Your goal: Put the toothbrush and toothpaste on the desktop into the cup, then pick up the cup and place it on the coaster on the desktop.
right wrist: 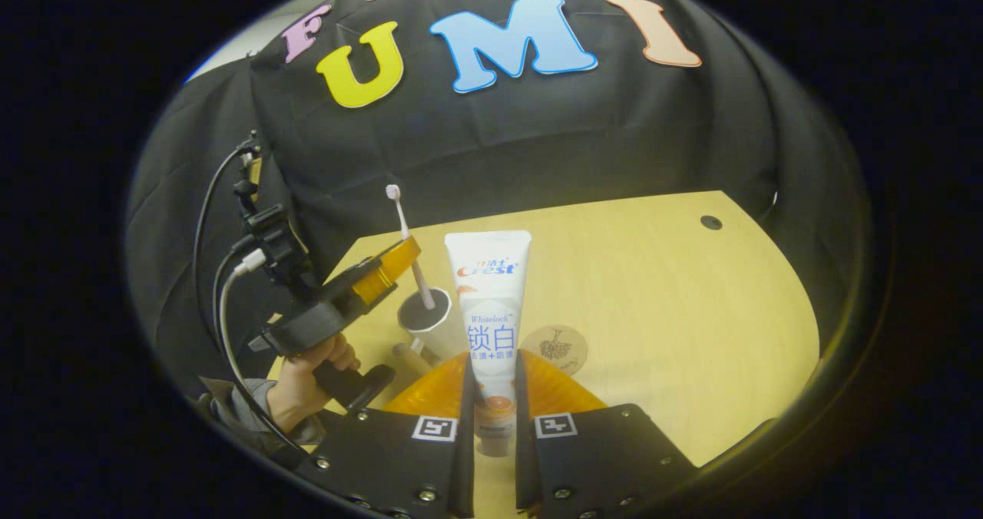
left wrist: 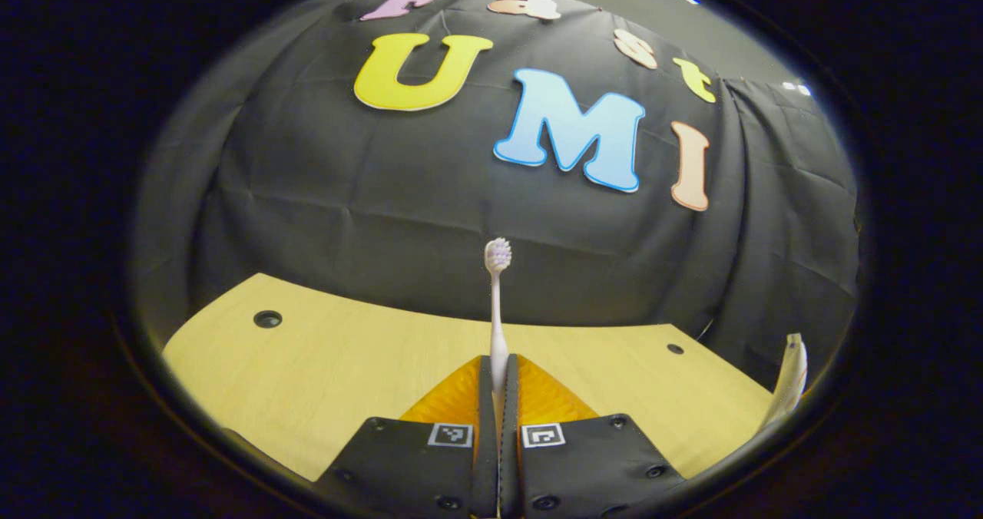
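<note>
L gripper (left wrist: 498, 385): I've got it clamped on toothbrush (left wrist: 497, 304), upright, lower end in cup (right wrist: 425, 313).
R gripper (right wrist: 491, 385): pinching toothpaste (right wrist: 489, 304), upright.
Coaster (right wrist: 557, 348): desktop (right wrist: 691, 312), beside cup.

Left gripper view: riding low on the left gripper (left wrist: 498, 385), facing along its fingers over the desktop (left wrist: 345, 365) toward the booth's cloth wall (left wrist: 430, 196); close on the toothbrush (left wrist: 497, 304) standing upright between the fingers, well above the wood.

Right gripper view: riding on the right gripper (right wrist: 491, 385), tilted down over the same desktop (right wrist: 691, 312), close on the toothpaste (right wrist: 489, 312) between its fingers. Beyond the toothpaste and to its left, the left gripper (right wrist: 388, 266) with the toothbrush (right wrist: 405, 239) over the cup (right wrist: 425, 313); just right of the toothpaste, the coaster (right wrist: 559, 348).

Shared: desktop, cloth wall, toothbrush; also the toothpaste (left wrist: 789, 377), at the far right edge of the left gripper view.
</note>
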Available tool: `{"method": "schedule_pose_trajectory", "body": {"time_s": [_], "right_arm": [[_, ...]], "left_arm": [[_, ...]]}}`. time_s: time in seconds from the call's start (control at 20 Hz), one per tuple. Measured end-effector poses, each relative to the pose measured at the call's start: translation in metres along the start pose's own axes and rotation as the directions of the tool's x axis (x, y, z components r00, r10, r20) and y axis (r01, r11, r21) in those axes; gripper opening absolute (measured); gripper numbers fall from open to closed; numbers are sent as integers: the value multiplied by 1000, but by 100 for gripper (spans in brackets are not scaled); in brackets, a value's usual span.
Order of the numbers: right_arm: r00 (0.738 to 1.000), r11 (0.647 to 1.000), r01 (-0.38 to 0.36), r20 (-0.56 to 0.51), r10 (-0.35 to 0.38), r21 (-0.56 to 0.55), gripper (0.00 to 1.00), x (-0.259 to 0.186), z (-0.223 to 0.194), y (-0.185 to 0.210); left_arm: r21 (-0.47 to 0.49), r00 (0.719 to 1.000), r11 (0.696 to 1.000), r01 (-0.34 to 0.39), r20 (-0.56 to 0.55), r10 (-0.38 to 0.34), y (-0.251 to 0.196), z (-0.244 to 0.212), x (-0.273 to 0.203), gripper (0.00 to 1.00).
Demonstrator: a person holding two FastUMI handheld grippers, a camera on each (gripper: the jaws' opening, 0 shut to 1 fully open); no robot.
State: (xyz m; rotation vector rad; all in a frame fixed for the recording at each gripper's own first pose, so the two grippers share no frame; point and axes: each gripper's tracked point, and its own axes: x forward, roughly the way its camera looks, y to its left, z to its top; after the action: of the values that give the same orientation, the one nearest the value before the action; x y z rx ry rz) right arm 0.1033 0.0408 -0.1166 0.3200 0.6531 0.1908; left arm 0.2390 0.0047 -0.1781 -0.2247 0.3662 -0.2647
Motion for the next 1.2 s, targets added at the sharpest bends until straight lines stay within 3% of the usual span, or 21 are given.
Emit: {"method": "schedule_pose_trajectory", "body": {"time_s": [0.2, 0.25, 0.3, 0.45, 0.6, 0.75, 0.8, 0.9, 1.2], "right_arm": [[1000, 1000, -6, -6, 6, 24, 22, 2, 1, 2], [1000, 999, -7, -7, 8, 33, 22, 2, 1, 2], [1000, 999, -10, -6, 10, 38, 22, 3, 3, 2], [1000, 999, -13, -5, 13, 35, 22, 15, 11, 3], [1000, 1000, -19, -1, 19, 21, 22, 19, 18, 7], [999, 999, -29, 13, 29, -16, 22, 28, 27, 13], [999, 999, -33, 17, 33, -30, 22, 31, 31, 16], [998, 998, -50, 30, 51, -47, 22, 38, 40, 22], [988, 990, -118, 94, 125, -77, 22, 70, 72, 50]], "left_arm": [[24, 1000, 1000, 0, -24, 0, -2, -14, -4, 11], [29, 1000, 1000, 1, -22, 0, -2, -14, -5, 7], [30, 1000, 1000, 2, -20, -1, -3, -16, -6, 15], [31, 999, 1000, 5, -52, -3, -2, -28, -7, 17], [6, 996, 1000, 17, -87, -16, -3, -36, -9, 27], [-21, 994, 999, 32, -103, -34, -8, -40, -16, 54], [-23, 994, 999, 30, -102, -32, -8, -38, -19, 76], [-19, 996, 1000, 18, -91, -20, -4, -33, -28, 85], [-6, 997, 998, -58, -49, 57, 18, -7, -69, 96]]}}
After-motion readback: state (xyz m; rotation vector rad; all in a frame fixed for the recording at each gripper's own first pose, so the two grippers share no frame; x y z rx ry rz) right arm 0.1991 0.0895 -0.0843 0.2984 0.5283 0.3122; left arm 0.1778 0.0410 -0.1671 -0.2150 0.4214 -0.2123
